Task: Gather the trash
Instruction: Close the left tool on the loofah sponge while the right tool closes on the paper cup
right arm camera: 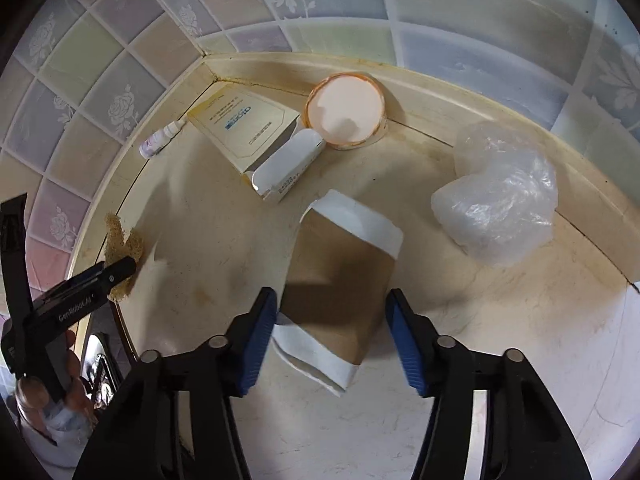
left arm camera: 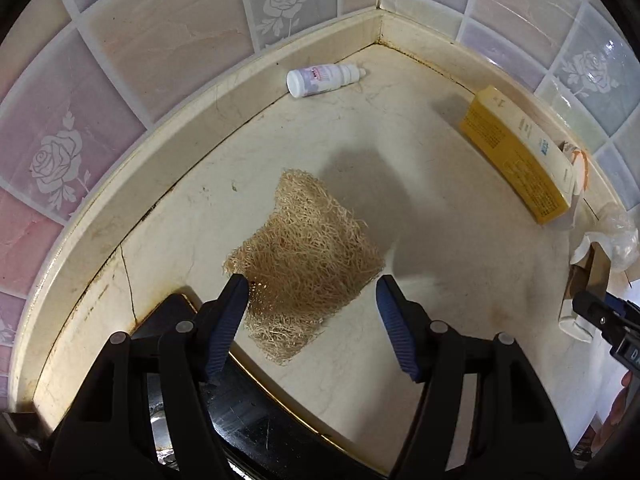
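Cream countertop (right arm camera: pixel 500 320) in a tiled corner: a brown-and-white carton (right arm camera: pixel 340 292) lies between the right gripper's (right arm camera: pixel 331 336) parted jaws, its left pad touching; the left gripper (left arm camera: pixel 312 320) gapes over a scrubbing pad (left arm camera: pixel 304 264) (bottle (left arm camera: pixel 324 79), yellow box (left arm camera: pixel 516 156), plastic bag (right arm camera: pixel 500 196) around).
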Demonstrator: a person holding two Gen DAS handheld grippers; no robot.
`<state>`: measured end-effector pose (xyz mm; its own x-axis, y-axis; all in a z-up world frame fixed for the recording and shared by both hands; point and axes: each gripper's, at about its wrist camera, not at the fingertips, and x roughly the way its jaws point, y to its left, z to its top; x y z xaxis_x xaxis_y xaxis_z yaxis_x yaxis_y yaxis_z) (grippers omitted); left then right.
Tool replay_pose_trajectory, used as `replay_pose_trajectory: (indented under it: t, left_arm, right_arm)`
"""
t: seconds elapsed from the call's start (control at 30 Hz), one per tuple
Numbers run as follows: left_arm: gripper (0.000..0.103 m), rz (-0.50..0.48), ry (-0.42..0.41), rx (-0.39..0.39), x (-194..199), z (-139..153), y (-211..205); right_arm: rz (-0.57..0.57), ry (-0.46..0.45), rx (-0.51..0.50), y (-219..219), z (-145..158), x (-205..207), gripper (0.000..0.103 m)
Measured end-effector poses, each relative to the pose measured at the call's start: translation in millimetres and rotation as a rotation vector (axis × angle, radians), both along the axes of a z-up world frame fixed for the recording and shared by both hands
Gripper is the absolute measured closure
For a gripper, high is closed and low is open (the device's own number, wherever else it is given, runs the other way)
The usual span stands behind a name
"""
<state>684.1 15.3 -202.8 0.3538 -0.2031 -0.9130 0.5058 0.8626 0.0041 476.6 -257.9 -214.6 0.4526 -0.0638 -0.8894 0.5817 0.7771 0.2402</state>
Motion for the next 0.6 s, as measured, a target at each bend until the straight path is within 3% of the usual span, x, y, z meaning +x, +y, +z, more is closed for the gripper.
replay_pose_trajectory:
  t: [0.07,0.3,0.37,0.6]
  left_arm:
    - [0.049,-0.001,-0.005,-0.003,1.7,1.2,-3.5]
    - [0.064,-0.015,-0.002,0.017,-8.9,1.5,-16.6]
    - [0.073,-0.028,0.003,0.01,-15.0,3.7,-20.1]
    - [0.08,-0.102,0.004,-0.029,-51.0,30.2,-35.2]
  right_arm:
    - [0.006,-0.004,-0.009,3.4,-0.7,0.9,0.05]
    - [0.029,-0.027,-0.024,7.8,-0.1,-11.1,0.053]
    - [0.039,-0.036,-0.02,10.3,-0.5,-16.0,0.054]
    - [0.057,-0.088,-0.012,15.9,11.1,-42.9,0.055]
